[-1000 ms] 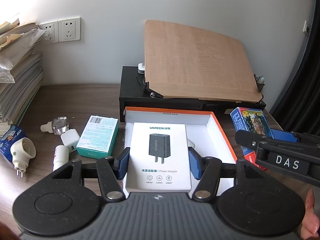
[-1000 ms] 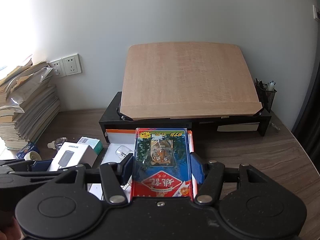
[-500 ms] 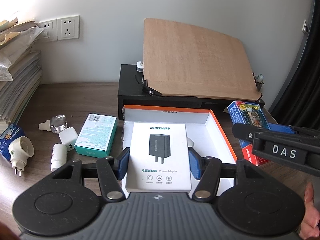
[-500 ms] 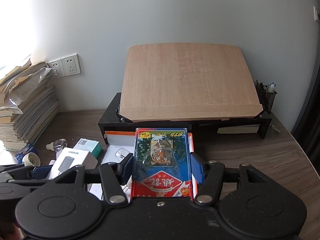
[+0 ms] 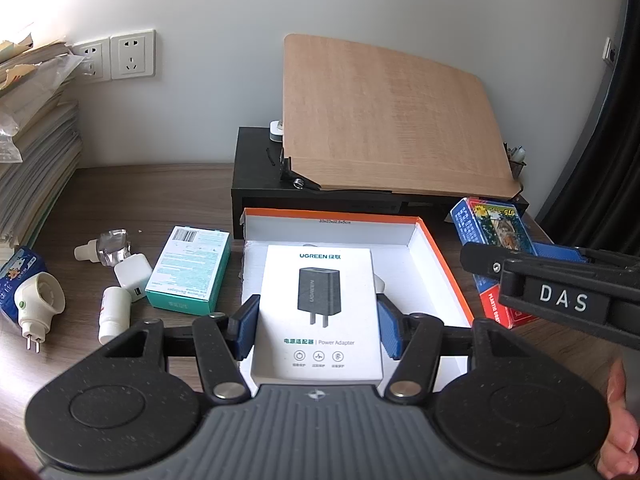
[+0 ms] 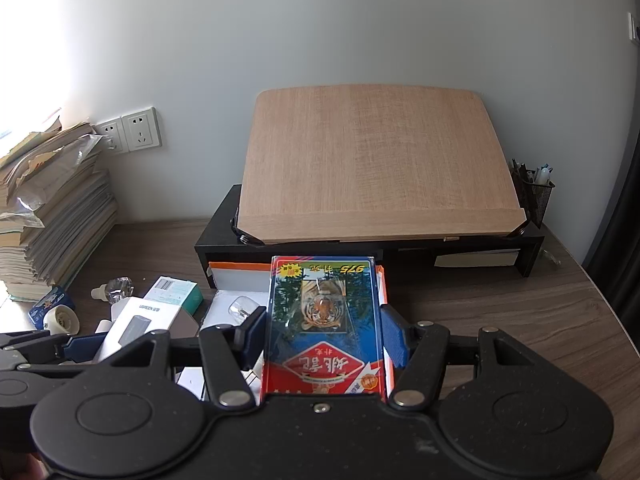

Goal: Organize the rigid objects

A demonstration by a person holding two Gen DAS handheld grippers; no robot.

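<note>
Orange-rimmed white cardboard tray (image 5: 436, 248) lies on the desk before the black stand, nearly bare except for a small clear item; sorting looks barely begun. Left gripper (image 5: 318, 330) clamps the white adapter box (image 5: 318, 280) over it; right gripper (image 6: 324, 338) grips the tiger-printed card pack (image 6: 324, 320). Teal carton (image 5: 188, 270), white charger cube (image 5: 133, 271) and small bottles remain outside.

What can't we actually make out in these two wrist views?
- Tray floor, left wrist view: mostly covered by the adapter box in the left gripper; a small item peeks out, unidentifiable.
- Right wrist view: the card pack in the right gripper hides the tray's right half.
- Fine print on the teal box: too small.
- Shelf slots under the wooden board: dark.
- Paper stack: cut by left edge.
</note>
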